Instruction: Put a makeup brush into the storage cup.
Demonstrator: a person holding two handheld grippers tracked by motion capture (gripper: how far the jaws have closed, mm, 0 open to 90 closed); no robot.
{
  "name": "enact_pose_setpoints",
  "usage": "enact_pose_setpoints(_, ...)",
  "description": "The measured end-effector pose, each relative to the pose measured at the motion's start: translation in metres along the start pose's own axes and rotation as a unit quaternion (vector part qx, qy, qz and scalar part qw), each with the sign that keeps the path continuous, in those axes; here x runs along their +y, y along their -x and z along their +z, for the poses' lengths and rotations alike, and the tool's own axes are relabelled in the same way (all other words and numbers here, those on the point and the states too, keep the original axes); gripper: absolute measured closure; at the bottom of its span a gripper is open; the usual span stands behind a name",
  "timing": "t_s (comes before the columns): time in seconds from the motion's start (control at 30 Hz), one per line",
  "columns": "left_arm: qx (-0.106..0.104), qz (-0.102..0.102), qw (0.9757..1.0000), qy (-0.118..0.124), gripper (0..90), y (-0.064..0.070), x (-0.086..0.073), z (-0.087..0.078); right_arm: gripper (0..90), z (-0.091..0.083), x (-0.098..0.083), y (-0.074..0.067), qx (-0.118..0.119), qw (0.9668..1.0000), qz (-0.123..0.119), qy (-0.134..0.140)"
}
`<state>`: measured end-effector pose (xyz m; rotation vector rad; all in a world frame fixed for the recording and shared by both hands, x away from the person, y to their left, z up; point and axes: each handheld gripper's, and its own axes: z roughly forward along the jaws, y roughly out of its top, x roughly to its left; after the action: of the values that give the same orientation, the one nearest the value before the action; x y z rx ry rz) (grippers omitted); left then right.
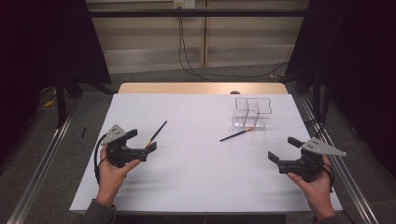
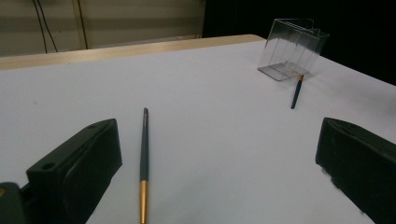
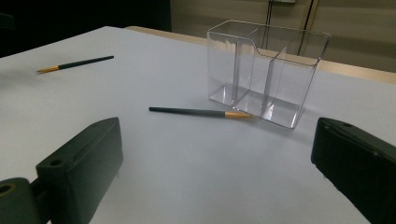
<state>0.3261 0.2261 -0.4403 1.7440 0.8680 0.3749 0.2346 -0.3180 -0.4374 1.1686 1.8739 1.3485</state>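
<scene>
Two dark brushes with gold ferrules lie on the white table (image 1: 201,177). The left brush (image 1: 156,134) (image 2: 144,158) (image 3: 77,63) lies just ahead of my left gripper (image 1: 141,140) (image 2: 219,172), which is open and holds nothing. The second brush (image 1: 236,135) (image 2: 296,92) (image 3: 198,112) lies with its gold end touching the front of a clear plastic organizer (image 1: 252,113) (image 2: 292,55) (image 3: 265,70) with several compartments. My right gripper (image 1: 283,149) (image 3: 215,172) is open and holds nothing, low at the right, nearer than the organizer.
The table's wooden far edge (image 1: 201,88) runs behind the white surface. Cables (image 1: 187,56) hang down the back wall to the floor. Metal rails (image 1: 42,163) flank the table on both sides.
</scene>
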Motion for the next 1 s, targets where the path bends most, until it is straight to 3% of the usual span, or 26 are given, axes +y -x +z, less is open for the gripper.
enact_pose_setpoints(0.5,0.008,-0.008,0.9999,0.006,0.1,-0.004,0.001,0.007,1.6,0.005,0.003,-0.006,0.005,1.0000,-0.005,0.000)
enact_pose_setpoints(1.0,0.021,-0.004,0.9996,-0.019,0.5,-0.010,0.009,0.019,1.6,0.008,0.004,-0.007,0.012,0.9999,-0.005,0.000)
